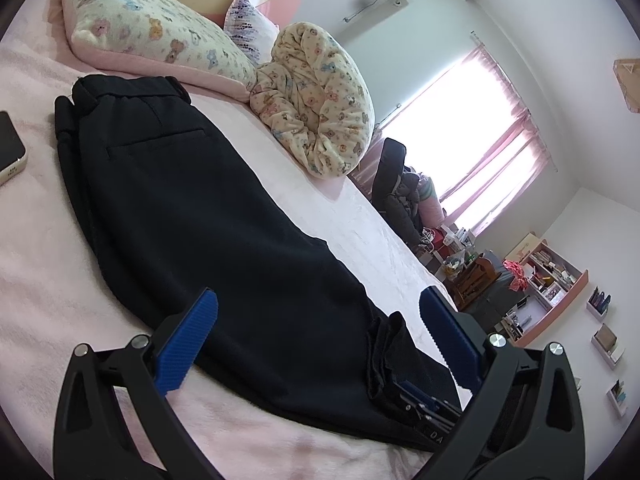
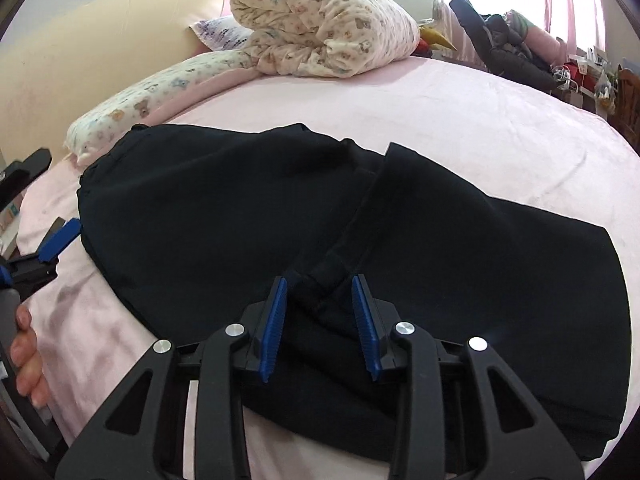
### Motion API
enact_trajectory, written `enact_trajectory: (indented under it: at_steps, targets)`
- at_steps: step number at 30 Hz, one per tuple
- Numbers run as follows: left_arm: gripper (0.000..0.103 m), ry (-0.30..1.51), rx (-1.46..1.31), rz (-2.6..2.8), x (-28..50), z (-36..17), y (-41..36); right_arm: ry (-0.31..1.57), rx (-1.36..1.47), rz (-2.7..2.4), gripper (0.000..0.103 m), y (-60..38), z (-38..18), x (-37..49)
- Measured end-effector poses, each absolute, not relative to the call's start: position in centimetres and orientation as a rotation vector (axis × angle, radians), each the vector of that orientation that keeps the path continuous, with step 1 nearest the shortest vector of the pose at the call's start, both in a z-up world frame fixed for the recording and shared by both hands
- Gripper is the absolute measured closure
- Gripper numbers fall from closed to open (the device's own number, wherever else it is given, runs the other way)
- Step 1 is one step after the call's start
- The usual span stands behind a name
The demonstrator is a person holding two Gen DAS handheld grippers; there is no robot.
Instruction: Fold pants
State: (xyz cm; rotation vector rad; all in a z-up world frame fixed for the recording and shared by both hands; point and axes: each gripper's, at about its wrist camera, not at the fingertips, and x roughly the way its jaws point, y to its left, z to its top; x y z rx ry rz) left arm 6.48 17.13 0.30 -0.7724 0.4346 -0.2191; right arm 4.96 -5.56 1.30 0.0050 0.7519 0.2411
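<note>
Both tongs work the black pants point(image 1: 192, 208): my left gripper point(image 1: 318, 340) spread wide over the leg, my right gripper point(image 2: 319, 320) narrowed around a raised fold, ready to lift.

Daylight glowing through a pink-curtained window point(image 1: 480, 128), white walls point(image 1: 560, 40) surrounding, pink bed point(image 2: 440, 104) spreading, shelf point(image 1: 556, 280) hanging

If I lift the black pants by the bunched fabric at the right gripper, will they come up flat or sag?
The black fabric pants will probably sag: they lie limp with soft ridges on the pink bedsheet. Grabbed at the bunched part between the right gripper pads, they will likely drape unevenly. They look light.
</note>
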Motion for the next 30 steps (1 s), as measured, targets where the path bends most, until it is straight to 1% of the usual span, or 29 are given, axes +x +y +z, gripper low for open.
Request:
enact_trajectory:
  at_steps: [4, 7, 8, 11, 15, 17, 19, 22, 25, 27, 30]
  targets:
    - [0.002, 0.446, -0.779, -0.221, 6.7, 0.1, 17.0, 0.761, -0.041, 0.236, 0.067, -5.1, 0.9, 4.8]
    - [0.002, 0.448, -0.770, -0.214, 6.8, 0.2, 17.0, 0.782, -0.051, 0.210, 0.078, -4.8, 0.7, 5.5]
    - [0.002, 0.449, -0.772, -0.213, 6.8, 0.1, 17.1, 0.779, -0.049, 0.196, 0.087, -4.9, 0.8, 5.5]
    - [0.002, 0.450, -0.784, -0.205, 6.7, 0.0, 17.4, 0.773, 0.098, 0.210, 0.090, -6.8, 1.3, 5.5]
    - [0.002, 0.462, -0.817, -0.198, 6.9, -0.4, 17.8, 0.693, 0.276, 0.263, 0.091, -9.0, 3.0, 4.6]
    - [0.002, 0.466, -0.825, -0.192, 6.9, -0.6, 17.9, 0.649, 0.269, 0.296, 0.090, -8.5, 4.4, 3.8]
    - [0.002, 0.467, -0.827, -0.188, 7.0, -0.6, 17.8, 0.651, 0.239, 0.330, 0.090, -7.3, 5.0, 3.4]
    - [0.002, 0.472, -0.823, -0.188, 7.1, -0.6, 17.6, 0.701, 0.164, 0.327, 0.090, -5.4, 3.8, 3.7]
    - [0.002, 0.472, -0.816, -0.184, 7.1, -0.6, 17.6, 0.807, 0.113, 0.284, 0.090, -4.3, 0.1, 4.8]
    - [0.002, 0.463, -0.818, -0.176, 7.0, -0.6, 17.8, 0.781, 0.133, 0.270, 0.090, -4.1, 0.4, 4.4]
    - [0.002, 0.446, -0.824, -0.153, 6.8, -0.5, 18.0, 0.743, 0.247, 0.298, 0.090, -4.6, 1.8, 4.4]
